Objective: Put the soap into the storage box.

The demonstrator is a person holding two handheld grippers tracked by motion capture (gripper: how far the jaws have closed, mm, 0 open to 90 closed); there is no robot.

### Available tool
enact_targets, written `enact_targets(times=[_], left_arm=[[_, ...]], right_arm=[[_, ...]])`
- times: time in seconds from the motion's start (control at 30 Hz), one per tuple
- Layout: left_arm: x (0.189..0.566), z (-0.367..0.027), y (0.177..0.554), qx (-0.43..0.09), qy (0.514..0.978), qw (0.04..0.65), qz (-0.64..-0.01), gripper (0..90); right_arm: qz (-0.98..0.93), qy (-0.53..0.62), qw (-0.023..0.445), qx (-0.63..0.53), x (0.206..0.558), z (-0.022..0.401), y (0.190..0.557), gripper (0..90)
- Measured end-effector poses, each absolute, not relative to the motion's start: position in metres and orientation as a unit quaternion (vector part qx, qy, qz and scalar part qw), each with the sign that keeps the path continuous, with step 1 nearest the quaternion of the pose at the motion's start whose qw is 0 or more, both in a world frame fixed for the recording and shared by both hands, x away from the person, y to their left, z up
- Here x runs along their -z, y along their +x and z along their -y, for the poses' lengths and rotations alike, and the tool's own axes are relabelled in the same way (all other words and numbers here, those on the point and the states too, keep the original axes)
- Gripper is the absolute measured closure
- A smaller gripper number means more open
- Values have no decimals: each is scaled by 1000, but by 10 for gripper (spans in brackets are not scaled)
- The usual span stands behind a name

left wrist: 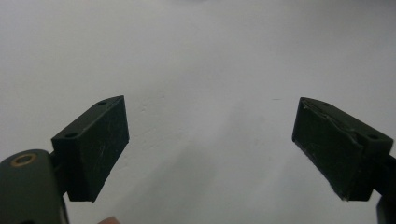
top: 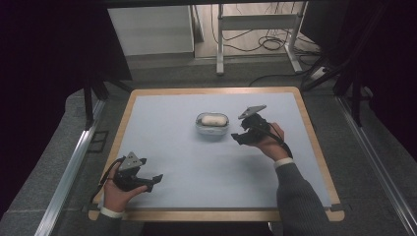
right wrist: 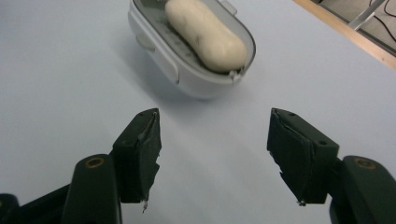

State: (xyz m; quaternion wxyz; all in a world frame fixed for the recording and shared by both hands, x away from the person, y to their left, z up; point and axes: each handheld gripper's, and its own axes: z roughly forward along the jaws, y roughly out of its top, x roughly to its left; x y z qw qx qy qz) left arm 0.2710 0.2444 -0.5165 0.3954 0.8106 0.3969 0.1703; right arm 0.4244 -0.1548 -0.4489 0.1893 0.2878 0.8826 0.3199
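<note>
A: How far along does this look?

B: Early, I'd judge. Start with the table [top: 147,105]: its pale blue mat carries one white oval dish [top: 212,129] near the middle, and nothing else lies on it.

A: And what's in the dish?

B: A cream-coloured oblong bar [right wrist: 205,35], probably soap, lying lengthwise inside it. It sits in the dish untouched, so no grasp has been made.

A: Where are the hands?

B: The right gripper [top: 244,136] is just beside the dish, on its right, aimed towards it. In the right gripper view its jaws stand wide apart and empty, with the dish [right wrist: 187,70] close ahead of them but not between them.

A: The left one?

B: The left gripper [top: 150,181] rests well apart, near the front left corner of the table. Its jaws are spread wide too, holding nothing, over bare mat.

A: So what's left?

B: As I read it, nearly everything: closing in on the dish or bar, gripping, and moving it.
</note>
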Motion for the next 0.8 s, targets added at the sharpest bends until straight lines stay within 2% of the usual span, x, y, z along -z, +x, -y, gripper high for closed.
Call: enact_targets(times=[0.4,0.8], left_arm=[[516,-244,271,-171,811,394,-398,114],[518,-242,272,-171,813,392,-396,114]], right_arm=[[-855,336,193,-345,476,201,379,336],[-838,371,199,-347,499,230,361,326]])
